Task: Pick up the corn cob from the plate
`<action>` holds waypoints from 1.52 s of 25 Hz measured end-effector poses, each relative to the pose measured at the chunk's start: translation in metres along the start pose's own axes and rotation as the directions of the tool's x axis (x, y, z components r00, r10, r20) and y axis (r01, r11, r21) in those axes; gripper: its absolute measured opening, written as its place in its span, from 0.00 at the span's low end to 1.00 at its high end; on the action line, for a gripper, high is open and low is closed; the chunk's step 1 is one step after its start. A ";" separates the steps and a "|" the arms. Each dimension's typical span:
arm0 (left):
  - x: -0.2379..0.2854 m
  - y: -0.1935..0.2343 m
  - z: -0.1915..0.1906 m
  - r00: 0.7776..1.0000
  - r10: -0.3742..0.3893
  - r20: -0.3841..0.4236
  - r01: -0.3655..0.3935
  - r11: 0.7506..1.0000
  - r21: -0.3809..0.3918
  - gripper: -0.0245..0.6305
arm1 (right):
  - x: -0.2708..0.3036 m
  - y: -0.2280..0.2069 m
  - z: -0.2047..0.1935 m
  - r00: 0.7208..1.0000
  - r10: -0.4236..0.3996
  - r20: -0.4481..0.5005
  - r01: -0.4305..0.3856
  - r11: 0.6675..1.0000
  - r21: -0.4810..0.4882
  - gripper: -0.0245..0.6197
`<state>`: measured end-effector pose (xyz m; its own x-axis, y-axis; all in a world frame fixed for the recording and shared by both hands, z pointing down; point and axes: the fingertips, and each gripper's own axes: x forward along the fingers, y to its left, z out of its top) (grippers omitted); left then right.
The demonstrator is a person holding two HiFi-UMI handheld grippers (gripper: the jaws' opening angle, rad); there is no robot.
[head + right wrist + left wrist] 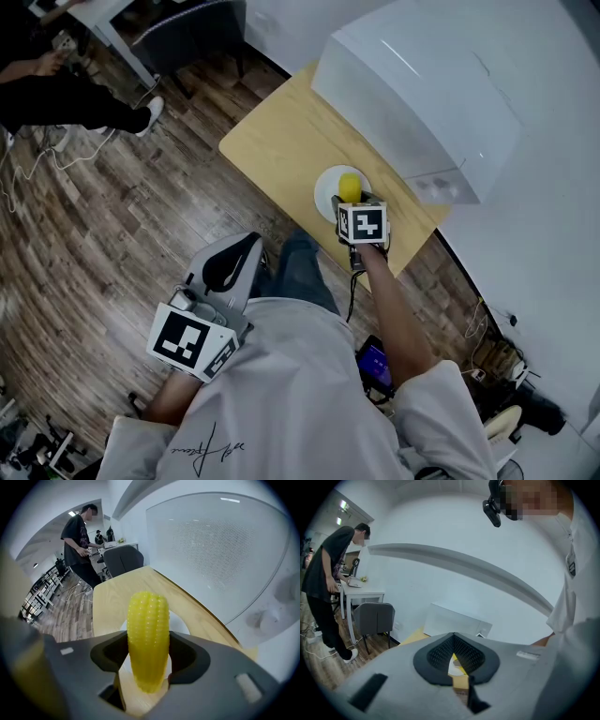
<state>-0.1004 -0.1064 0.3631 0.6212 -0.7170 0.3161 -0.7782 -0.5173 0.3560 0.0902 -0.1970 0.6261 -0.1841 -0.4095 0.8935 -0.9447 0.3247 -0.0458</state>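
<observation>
A yellow corn cob [148,639] stands between the jaws of my right gripper [148,652], which is shut on it. In the head view the corn cob [349,186] sits over the white plate [324,193] on the light wooden table [281,141], just beyond the right gripper [355,201] and its marker cube. A bit of the plate [181,623] shows behind the cob. I cannot tell whether the cob touches the plate. My left gripper [234,261] is held low by the person's waist, off the table, shut and empty; in its own view the left gripper [453,640] frames the table far off.
A large white box [422,103] fills the table's far side right behind the plate; the box [220,550] is close on the right. A grey chair [183,33] and a standing person [56,94] are across the wooden floor.
</observation>
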 end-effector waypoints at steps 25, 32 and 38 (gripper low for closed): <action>-0.008 -0.009 0.007 0.999 -0.039 0.028 0.038 0.999 0.024 0.03 | -0.043 0.005 0.009 0.995 0.002 0.099 -0.007 0.998 0.057 0.45; -0.010 -0.007 0.009 0.999 -0.045 0.030 0.044 0.999 0.021 0.03 | -0.056 0.009 0.013 0.991 0.011 0.130 -0.020 0.997 0.071 0.45; -0.014 -0.001 0.011 0.999 -0.038 0.032 0.037 0.999 0.019 0.03 | -0.069 0.015 0.018 0.985 0.031 0.171 -0.045 0.996 0.082 0.45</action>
<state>-0.1088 -0.1008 0.3491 0.6469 -0.7114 0.2746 -0.7563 -0.5523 0.3506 0.0840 -0.1795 0.5552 -0.2565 -0.5389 0.8024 -0.9545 0.2720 -0.1225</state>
